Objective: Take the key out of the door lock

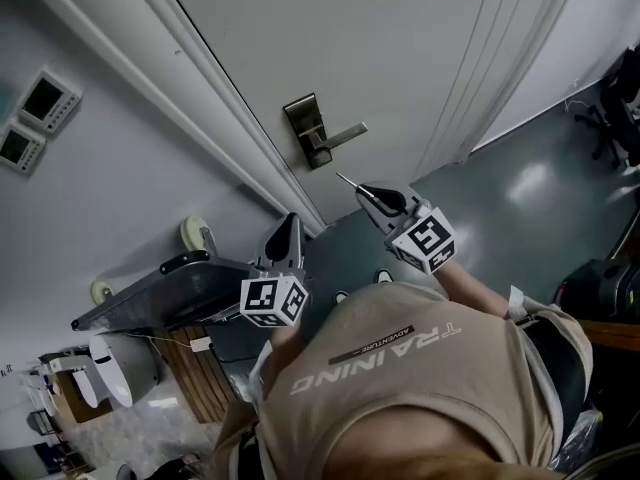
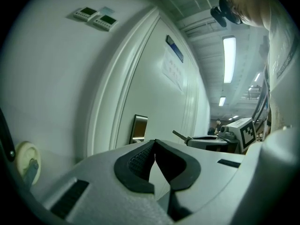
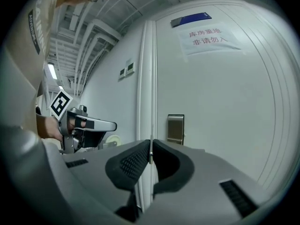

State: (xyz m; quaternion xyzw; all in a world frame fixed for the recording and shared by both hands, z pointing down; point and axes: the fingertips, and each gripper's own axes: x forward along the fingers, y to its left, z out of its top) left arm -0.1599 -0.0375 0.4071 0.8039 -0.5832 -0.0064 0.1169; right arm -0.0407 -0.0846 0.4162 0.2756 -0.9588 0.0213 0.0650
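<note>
The thin silver metal key [image 1: 346, 180], seemingly light, stiff and slick, best gripped by its flat, is pinched between the right gripper's [image 1: 368, 194] jaws, clear of the bronze door lock plate [image 1: 304, 120]; the left gripper [image 1: 289, 224] is closed on nothing.

Pale wall [image 1: 100, 218], dark glossy floor [image 1: 520, 193]

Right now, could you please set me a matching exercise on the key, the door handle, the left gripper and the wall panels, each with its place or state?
1. key
2. door handle
3. left gripper
4. wall panels

A. shut, nothing in it
B. on the wall beside the door frame
C. held in the right gripper
D. on the door

Pairs: 1-C, 2-D, 3-A, 4-B.
</note>
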